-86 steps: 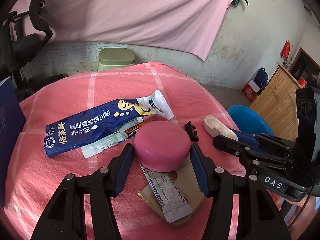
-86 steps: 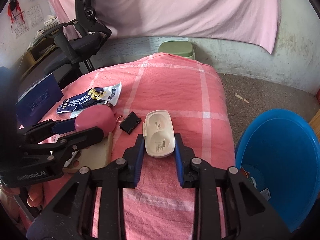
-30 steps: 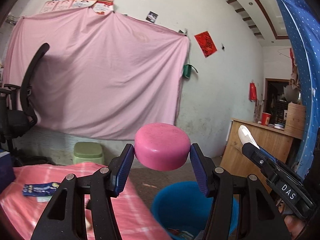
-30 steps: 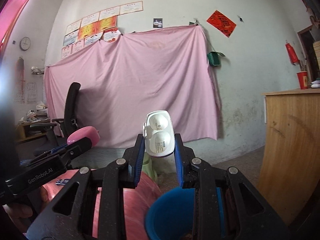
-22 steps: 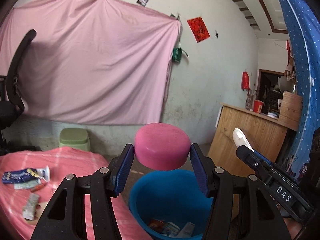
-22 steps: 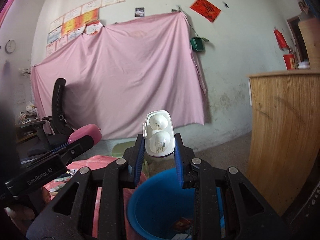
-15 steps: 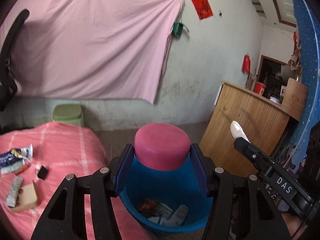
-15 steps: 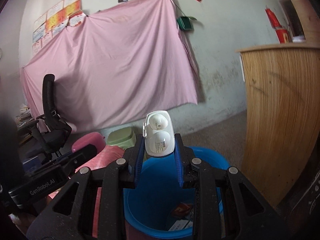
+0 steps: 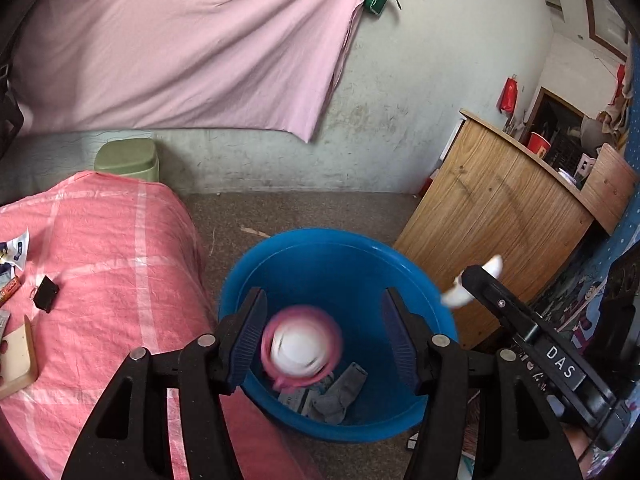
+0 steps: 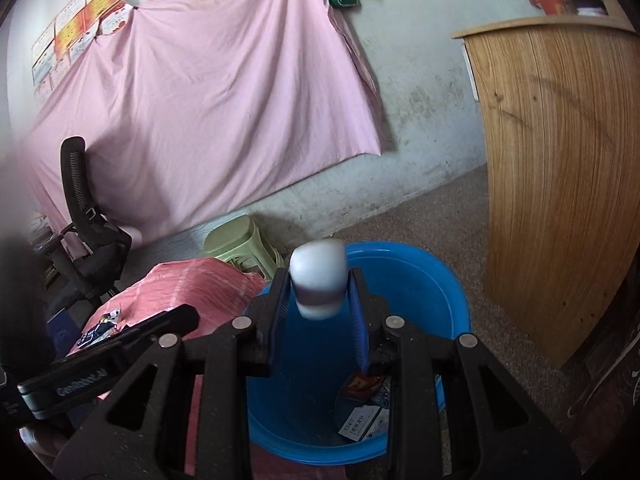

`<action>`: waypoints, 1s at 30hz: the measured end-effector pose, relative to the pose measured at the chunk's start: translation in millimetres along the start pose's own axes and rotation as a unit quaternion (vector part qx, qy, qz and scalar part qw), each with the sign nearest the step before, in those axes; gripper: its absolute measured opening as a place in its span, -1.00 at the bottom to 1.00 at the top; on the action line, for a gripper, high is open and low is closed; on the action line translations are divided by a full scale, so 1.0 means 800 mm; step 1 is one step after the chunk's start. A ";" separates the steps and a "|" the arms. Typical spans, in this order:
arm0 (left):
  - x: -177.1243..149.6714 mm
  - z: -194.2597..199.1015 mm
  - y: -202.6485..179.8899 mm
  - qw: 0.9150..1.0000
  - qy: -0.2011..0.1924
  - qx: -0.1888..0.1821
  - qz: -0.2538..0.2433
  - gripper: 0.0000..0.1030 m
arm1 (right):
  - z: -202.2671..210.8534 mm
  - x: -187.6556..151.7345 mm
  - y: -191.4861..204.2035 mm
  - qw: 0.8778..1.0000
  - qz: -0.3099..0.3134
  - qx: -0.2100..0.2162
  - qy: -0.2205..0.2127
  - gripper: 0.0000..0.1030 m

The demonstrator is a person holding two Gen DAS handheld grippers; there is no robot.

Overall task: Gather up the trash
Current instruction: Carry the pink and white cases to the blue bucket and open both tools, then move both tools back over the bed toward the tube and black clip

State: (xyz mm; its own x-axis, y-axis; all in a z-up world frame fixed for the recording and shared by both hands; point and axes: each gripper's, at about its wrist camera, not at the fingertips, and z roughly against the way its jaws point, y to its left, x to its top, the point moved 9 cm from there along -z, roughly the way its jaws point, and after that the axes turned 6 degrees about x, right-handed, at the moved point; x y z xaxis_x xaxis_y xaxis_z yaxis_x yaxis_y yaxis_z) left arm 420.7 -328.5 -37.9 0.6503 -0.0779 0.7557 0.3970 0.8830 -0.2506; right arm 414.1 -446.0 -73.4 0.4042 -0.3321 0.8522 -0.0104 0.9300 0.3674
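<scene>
Both hand-held grippers have swung away from the pink checked surface [image 9: 104,248] since the earlier frames and now hang over the round blue plastic tub [image 9: 340,264] on the floor. Nearest the lens, the left hand-held gripper [image 9: 324,336] has its jaws opening, and the round pink plastic lid [image 9: 302,346], blurred and showing its white underside, sits free between the blue pads [image 9: 250,332] above the tub, no longer pinched. The right hand-held gripper [image 10: 318,300] has its pads close on either side of the white oval plastic case [image 10: 318,282], which is blurred and tipped forward over the tub; whether the pads press on it I cannot tell. Inside the tub lie a grey sock [image 9: 340,394] and printed packets [image 10: 362,422]. On the surface to the left rest a small black clip [image 9: 45,293], a tan block [image 9: 18,354] and a blue-and-white pouch [image 10: 98,330]. Beyond it stand a pale green plastic stool [image 9: 126,158] and a black office chair [image 10: 86,232]. A curved wooden counter [image 9: 504,216] stands to the right of the tub. A pink cloth [image 9: 180,40] hangs across the stained far wall.
</scene>
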 end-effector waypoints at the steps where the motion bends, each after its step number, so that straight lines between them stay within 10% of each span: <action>1: 0.000 0.001 0.001 1.000 -0.001 0.001 0.000 0.06 | -0.001 -0.001 -0.002 1.000 -0.003 -0.001 0.001 -0.07; 8: 0.002 0.018 0.012 1.000 -0.022 0.016 -0.003 0.07 | 0.003 0.005 0.002 1.000 0.004 0.002 -0.006 -0.03; 19: 0.020 0.090 0.071 0.992 -0.106 0.073 0.014 0.52 | 0.025 0.026 0.053 0.997 0.054 0.019 -0.059 0.73; 22: 0.024 0.117 0.095 0.984 -0.142 0.102 0.022 0.96 | 0.033 0.030 0.079 0.993 0.075 0.034 -0.079 0.96; 30: 0.021 0.180 0.155 0.966 -0.198 0.160 0.036 0.96 | 0.041 0.029 0.149 0.983 0.120 0.080 -0.112 1.00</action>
State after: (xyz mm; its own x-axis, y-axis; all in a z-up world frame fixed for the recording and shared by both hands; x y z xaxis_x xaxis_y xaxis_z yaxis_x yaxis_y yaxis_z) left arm 387.5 -153.4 31.0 0.3440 0.1170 0.9317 0.0982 0.9823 -0.1596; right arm 391.9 -347.8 2.7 0.1622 -0.1492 0.9754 -0.2310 0.9553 0.1845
